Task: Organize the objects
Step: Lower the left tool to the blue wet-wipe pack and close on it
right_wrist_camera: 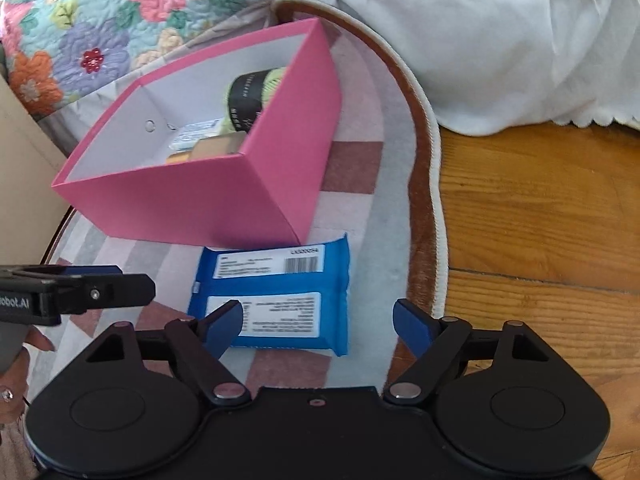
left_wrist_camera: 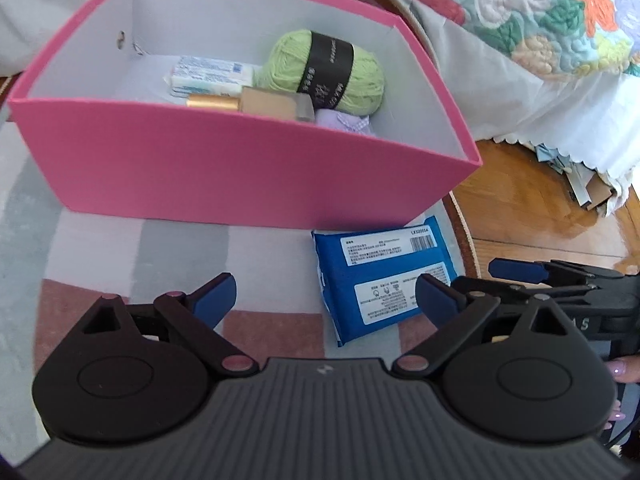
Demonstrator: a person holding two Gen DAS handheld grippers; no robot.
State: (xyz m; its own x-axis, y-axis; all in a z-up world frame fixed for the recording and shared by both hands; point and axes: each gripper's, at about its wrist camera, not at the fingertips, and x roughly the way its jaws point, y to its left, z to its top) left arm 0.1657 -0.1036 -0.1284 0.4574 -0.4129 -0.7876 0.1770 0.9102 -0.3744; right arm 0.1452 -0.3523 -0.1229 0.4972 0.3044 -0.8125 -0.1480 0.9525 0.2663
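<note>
Blue wipes pack (left_wrist_camera: 380, 280) beside pink box (left_wrist_camera: 240, 176), both grippers spread, empty.
Left gripper (left_wrist_camera: 326, 300) view shows lilac cloth (left_wrist_camera: 346, 124) inside; right gripper (right_wrist_camera: 316, 326) view hides it.

pink box (left_wrist_camera: 240, 168) blocks far side just behind blue pack (left_wrist_camera: 380, 280), bedspread (right_wrist_camera: 520, 60) beyond, rug (right_wrist_camera: 372, 220) bare right of pack, box open-topped

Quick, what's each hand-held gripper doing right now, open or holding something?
Left hand-held gripper: open, holding nothing, above the rug.
Right hand-held gripper: open, holding nothing, over the blue pack, not gripping it.
</note>
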